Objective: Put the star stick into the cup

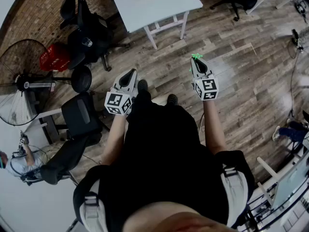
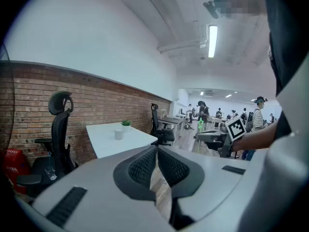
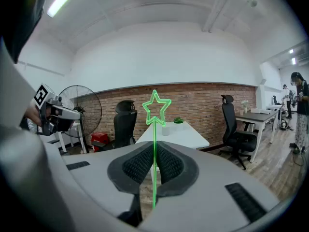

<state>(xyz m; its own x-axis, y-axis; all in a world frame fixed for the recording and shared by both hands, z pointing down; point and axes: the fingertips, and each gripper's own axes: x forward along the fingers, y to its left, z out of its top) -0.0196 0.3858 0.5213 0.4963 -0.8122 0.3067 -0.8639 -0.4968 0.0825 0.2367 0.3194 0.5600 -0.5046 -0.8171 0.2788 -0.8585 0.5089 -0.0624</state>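
The green star stick (image 3: pixel 155 108) stands upright between the pads of my right gripper (image 3: pixel 154 150), which is shut on its thin stem; the star head rises above the fingertips. In the head view the stick (image 1: pixel 196 57) shows as a green tip at the front of the right gripper (image 1: pixel 195 62). My left gripper (image 2: pixel 156 151) is shut with nothing in it and is held level beside the right, over the wooden floor (image 1: pixel 241 81). The small white cup (image 3: pixel 165 130) stands on a white table (image 3: pixel 186 137) some way ahead, next to a little potted plant (image 3: pixel 177 121).
Black office chairs (image 1: pixel 84 37) stand left of the table, with a red basket (image 1: pixel 53 57) and a standing fan (image 1: pixel 21 81) further left. Another chair (image 3: pixel 234 129) and desks are to the right. Several people stand far down the room (image 2: pixel 203 112).
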